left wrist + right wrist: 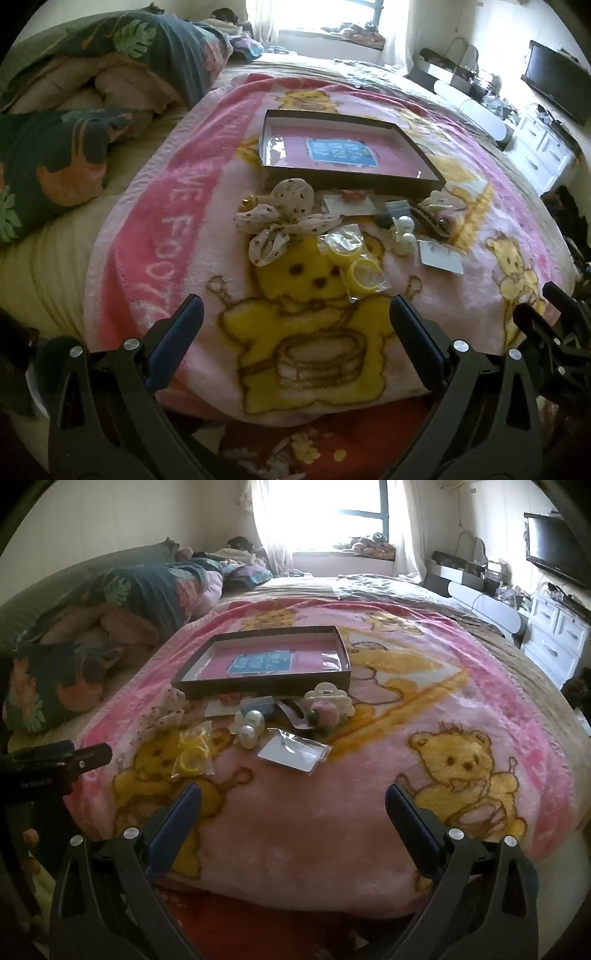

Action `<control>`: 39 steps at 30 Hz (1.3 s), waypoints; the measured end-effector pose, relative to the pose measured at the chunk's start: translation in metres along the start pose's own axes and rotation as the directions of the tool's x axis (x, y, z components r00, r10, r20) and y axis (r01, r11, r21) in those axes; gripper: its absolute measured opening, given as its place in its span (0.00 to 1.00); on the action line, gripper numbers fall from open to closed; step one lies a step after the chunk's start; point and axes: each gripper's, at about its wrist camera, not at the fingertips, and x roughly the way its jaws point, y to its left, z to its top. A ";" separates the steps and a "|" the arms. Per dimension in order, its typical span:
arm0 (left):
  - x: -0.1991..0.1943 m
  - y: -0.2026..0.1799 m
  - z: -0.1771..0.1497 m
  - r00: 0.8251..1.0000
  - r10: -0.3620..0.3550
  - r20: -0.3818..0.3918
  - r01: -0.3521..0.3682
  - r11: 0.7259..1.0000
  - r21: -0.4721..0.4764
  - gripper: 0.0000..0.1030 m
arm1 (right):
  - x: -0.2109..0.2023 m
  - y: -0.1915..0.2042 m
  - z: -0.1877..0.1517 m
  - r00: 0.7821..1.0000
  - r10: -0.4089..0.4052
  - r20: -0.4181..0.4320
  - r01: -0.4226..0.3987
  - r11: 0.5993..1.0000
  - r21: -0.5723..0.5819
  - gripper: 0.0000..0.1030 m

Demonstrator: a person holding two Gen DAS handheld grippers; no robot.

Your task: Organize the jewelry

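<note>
Left wrist view: left gripper (pixel 295 314) and right gripper (pixel 293 801) fingers spread wide, holding nothing.

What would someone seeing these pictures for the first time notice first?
Probably the pink blanket with yellow bears, spread over the bed and filling both views. On it lies a shallow dark box with a pink floor and blue label, and along its near side a heap of trinkets: a speckled fabric bow, a bag of yellow rings and pearl beads. The left gripper and right gripper both hover open, short of the heap.
</note>
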 end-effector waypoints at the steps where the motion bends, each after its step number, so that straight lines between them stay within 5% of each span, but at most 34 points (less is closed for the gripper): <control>1: 0.000 0.000 0.000 1.000 0.000 0.002 0.000 1.000 0.002 0.92 | 0.001 0.001 0.000 1.000 -0.004 -0.002 0.004 1.000 -0.004 0.96; 39: -0.009 -0.003 0.002 1.000 -0.019 0.019 0.018 1.000 0.018 0.92 | -0.016 0.001 0.003 1.000 -0.006 0.029 0.005 1.000 0.006 0.96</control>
